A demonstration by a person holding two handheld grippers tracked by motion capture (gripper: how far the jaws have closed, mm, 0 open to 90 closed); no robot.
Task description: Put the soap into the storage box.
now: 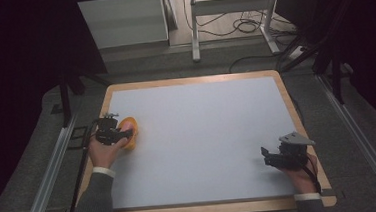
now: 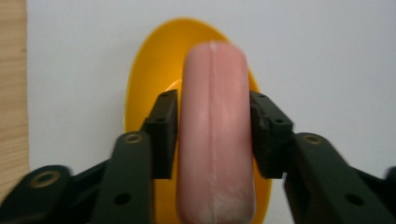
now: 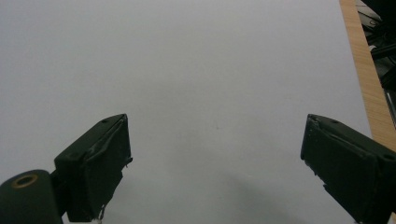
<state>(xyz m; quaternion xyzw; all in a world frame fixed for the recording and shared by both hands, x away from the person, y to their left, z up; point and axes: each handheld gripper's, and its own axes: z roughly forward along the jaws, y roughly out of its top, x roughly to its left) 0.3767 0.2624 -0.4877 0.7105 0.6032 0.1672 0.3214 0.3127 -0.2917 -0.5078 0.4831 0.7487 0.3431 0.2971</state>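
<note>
black fingers [image 2: 161, 135] of the left gripper [image 2: 212, 130] flank a pink sausage [image 2: 215, 140], one pad on each of its long sides. whether the pads press on it or merely sit against it cannot be told; a thin sliver of space seems to show along the left pad. the sausage runs lengthwise between the fingers, its rounded end pointing away past their tips. under it and beyond the fingertips lies a yellow oval dish [image 2: 144, 79], resting on the pale grey mat [image 2: 327, 56], with a strip of the wooden table edge [image 2: 11, 93] off to the left of the fingers. from the high view the left gripper [image 1: 120, 136] sits near the left border of the mat, its tips over the dish [image 1: 130, 132], the person's left hand [image 1: 101, 152] behind it.

further right, well apart from the dish, the right gripper [image 1: 267, 156] rests near the right border of the mat, held by the right hand [image 1: 303, 175]. its fingers [image 3: 100, 163] stand wide and released, bare mat [image 3: 210, 70] between them and the wooden edge [image 3: 366, 84] just off to their right.
</note>
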